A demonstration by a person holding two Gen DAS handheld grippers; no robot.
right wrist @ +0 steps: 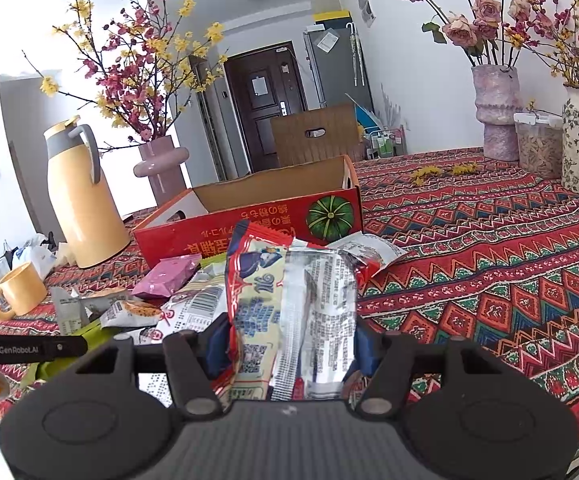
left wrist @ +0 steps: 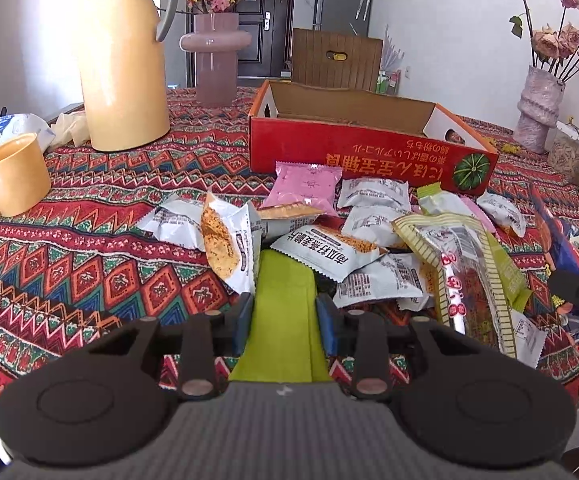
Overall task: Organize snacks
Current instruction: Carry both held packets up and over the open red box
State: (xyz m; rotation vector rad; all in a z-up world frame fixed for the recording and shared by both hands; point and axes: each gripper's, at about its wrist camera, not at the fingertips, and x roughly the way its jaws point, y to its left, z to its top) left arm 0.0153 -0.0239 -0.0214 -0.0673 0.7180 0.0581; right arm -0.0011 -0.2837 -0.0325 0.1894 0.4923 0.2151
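Fingers [left wrist: 244, 322] hiding green packet's [left wrist: 283, 312] edges

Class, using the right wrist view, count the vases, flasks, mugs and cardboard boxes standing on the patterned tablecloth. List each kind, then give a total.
Vases: 3
Flask: 1
Mug: 1
Cardboard box: 1
Total: 6

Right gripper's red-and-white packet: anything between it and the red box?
Nothing visible blocks it. The right gripper holds the red-and-white packet just short of the red box, whose top is open; the loose snacks lie lower left.
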